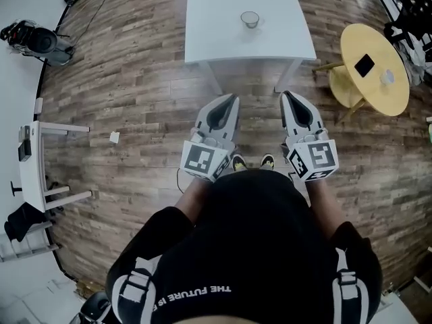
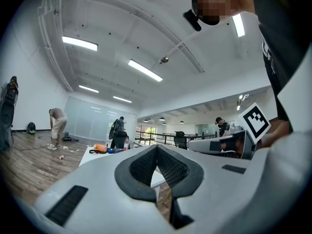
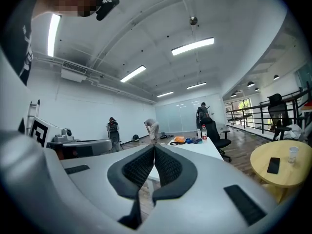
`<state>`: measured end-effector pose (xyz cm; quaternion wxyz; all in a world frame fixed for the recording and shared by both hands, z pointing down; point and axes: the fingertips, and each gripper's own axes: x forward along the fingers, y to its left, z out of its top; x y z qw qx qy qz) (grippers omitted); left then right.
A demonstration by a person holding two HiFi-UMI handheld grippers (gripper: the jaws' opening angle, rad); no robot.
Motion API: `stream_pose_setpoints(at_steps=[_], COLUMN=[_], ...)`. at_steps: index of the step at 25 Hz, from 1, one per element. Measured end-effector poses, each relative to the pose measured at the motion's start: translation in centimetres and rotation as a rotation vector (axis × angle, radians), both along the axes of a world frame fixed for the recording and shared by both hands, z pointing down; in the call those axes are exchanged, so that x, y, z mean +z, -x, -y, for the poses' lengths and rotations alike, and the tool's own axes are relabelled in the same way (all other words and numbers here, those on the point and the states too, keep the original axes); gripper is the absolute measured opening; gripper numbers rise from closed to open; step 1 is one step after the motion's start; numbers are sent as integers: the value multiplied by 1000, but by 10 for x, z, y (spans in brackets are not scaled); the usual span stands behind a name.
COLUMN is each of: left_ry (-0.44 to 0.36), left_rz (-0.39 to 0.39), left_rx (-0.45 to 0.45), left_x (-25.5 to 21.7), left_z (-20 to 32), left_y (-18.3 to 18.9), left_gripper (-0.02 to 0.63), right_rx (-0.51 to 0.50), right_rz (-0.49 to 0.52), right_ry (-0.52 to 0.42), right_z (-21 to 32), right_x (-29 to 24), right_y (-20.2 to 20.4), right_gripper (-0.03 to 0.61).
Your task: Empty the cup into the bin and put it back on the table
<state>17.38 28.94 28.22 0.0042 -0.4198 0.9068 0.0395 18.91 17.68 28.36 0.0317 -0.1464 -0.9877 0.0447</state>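
at the far left a black piece of equipment (image 1: 37,40) lies at the edge of the brown wood-plank floor (image 1: 135,100), and nearer along that side stands a narrow white side table (image 1: 32,171). a small white block (image 1: 114,138) lies on the planks to its right. the left gripper (image 1: 234,98), grey-white with dark ribbed pads, is held level in front of the person's black t-shirt (image 1: 250,235); its jaws are pressed together with nothing between them. beyond it, on the far side of the floor, stands a white rectangular table (image 1: 216,32). the small clear cup (image 1: 250,19) sits upright on it, right of the middle and toward the near edge, well apart from both tools. the right gripper (image 1: 285,96) is held just beside the left one, also level, and its jaws are likewise pressed together and empty. at the far right stands a round yellow table (image 1: 391,93) that bears a black phone (image 1: 364,65) and, just to the phone's right, a clear drinking cup (image 1: 387,77).
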Motion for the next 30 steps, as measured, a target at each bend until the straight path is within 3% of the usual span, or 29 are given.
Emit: stream_pose_setpoints(at_steps=[4, 10, 15, 23, 30], left_ry=[6, 20, 44, 75, 122], left_rz=[5, 2, 8, 4, -42], left_rx=[-4, -32, -51, -67, -102], left_x=[6, 16, 24, 19, 38], left_z=[-12, -13, 10, 72, 112], left_y=[7, 39, 99, 230, 301], left_gripper=[21, 21, 21, 21, 21], right_rx=[27, 21, 4, -22, -52], right_rz=[-4, 30, 33, 28, -23], right_ry=[-46, -32, -8, 7, -27], right_z=[-3, 4, 28, 86, 131], right_x=[7, 7, 21, 23, 47], right_y=[11, 46, 111, 246, 315], right_gripper=[15, 17, 16, 16, 17])
